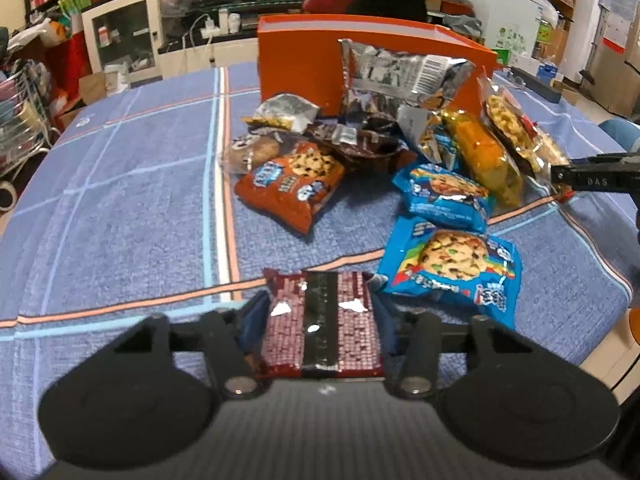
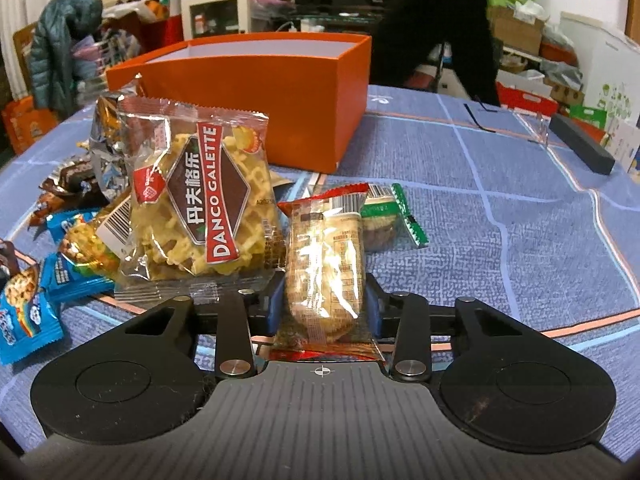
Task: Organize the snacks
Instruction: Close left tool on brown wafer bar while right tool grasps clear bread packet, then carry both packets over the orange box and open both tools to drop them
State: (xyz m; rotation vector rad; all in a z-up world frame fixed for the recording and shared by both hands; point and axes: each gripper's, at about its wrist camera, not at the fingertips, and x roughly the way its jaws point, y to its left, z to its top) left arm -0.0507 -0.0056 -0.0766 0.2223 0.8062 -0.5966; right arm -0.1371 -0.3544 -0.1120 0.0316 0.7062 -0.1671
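Note:
My left gripper (image 1: pixel 320 312) is shut on a dark red checkered snack pack (image 1: pixel 320 320), held over the blue cloth near the table's front. Ahead lies a pile of snacks: a red cookie bag (image 1: pixel 290 188), two blue cookie bags (image 1: pixel 448 268), a silver bag (image 1: pixel 396 76). Behind them stands the orange box (image 1: pixel 300 60). My right gripper (image 2: pixel 325 300) is shut on a clear red-ended biscuit pack (image 2: pixel 326 264). Left of it leans a Danco Galette waffle pack (image 2: pixel 200 200). A green-edged pack (image 2: pixel 390 216) lies just beyond. The orange box (image 2: pixel 256 96) is open on top.
The table has a blue checked cloth (image 1: pixel 120 200). My right gripper's tip shows at the right edge of the left wrist view (image 1: pixel 592 180). A black bar (image 2: pixel 580 144) lies at the far right. A person in black (image 2: pixel 440 20) stands behind the table among cluttered shelves.

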